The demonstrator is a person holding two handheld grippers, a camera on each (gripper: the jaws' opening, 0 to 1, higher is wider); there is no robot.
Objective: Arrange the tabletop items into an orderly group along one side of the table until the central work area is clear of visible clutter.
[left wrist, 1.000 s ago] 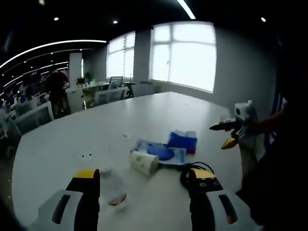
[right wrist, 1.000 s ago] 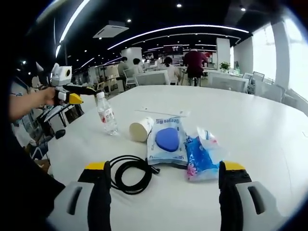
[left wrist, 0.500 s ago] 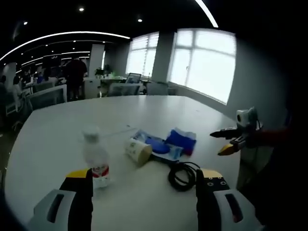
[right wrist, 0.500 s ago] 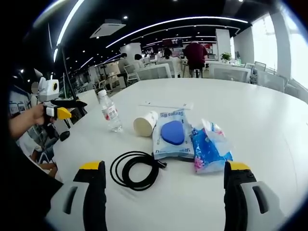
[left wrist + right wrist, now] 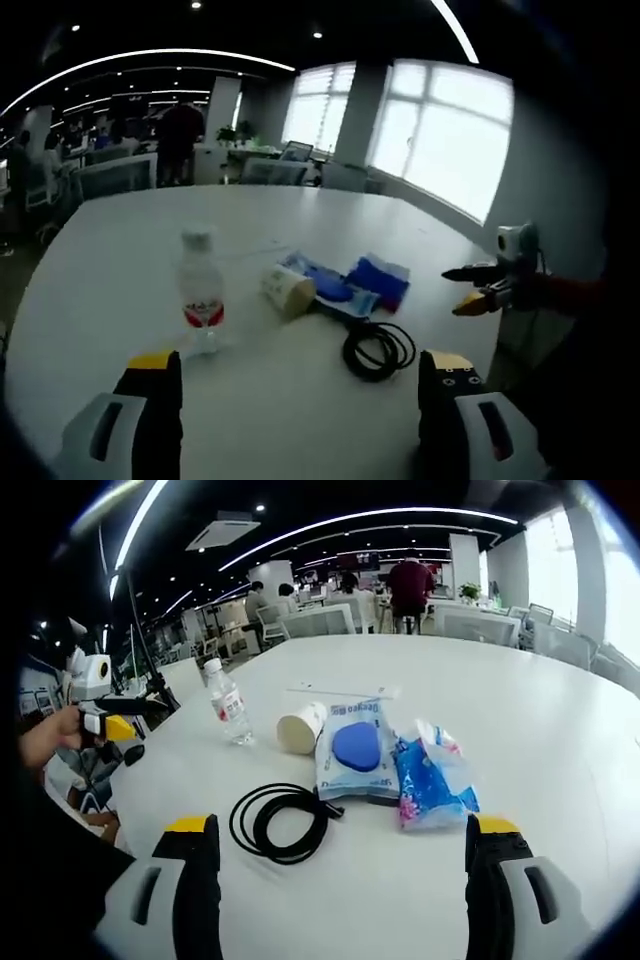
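Left gripper (image 5: 300, 395) and right gripper (image 5: 340, 865): jaws spread, empty. Coiled cable (image 5: 280, 820) lies ahead between right jaws; water bottle (image 5: 200, 300) beyond left jaw.

Behind the table, office desks and chairs (image 5: 322, 622), bright windows (image 5: 440, 150), and a red-topped standing person (image 5: 410, 584).

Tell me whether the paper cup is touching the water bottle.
Apart. The right gripper view shows bare white table between the water bottle and the tipped paper cup; the left gripper view shows the same gap.
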